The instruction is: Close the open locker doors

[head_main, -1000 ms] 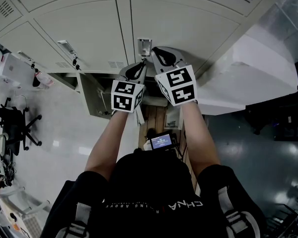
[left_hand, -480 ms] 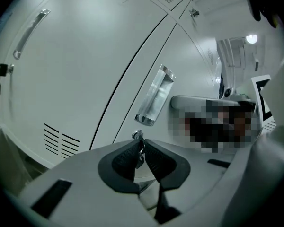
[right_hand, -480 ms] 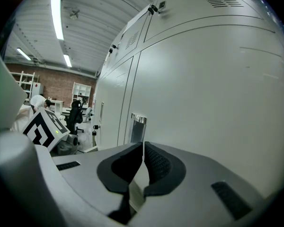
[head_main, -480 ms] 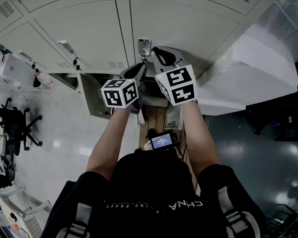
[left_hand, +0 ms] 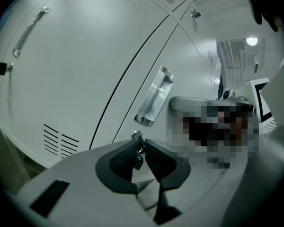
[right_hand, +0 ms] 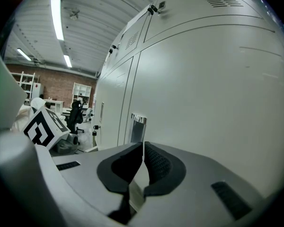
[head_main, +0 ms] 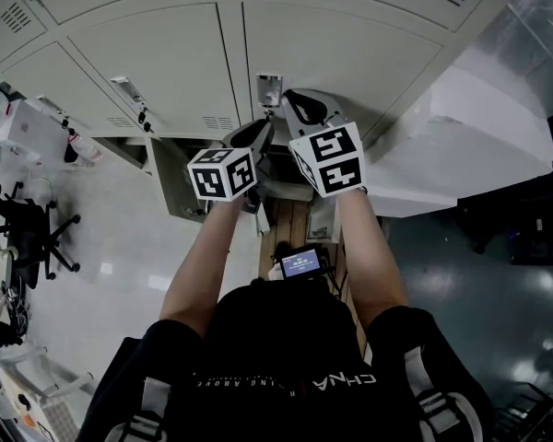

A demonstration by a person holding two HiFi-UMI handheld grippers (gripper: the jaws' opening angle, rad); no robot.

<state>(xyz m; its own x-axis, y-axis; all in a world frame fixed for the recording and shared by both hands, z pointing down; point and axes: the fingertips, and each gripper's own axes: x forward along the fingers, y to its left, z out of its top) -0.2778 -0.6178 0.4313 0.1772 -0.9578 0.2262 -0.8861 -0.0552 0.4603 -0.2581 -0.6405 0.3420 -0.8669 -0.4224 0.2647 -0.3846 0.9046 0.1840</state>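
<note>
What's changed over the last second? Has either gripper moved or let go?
The left gripper rolled about its own axis without shifting place: its marker cube now shows different faces. Its jaws are shut on the key in the lock. The right gripper stayed put, jaws shut and empty. The locker doors look unchanged.
</note>
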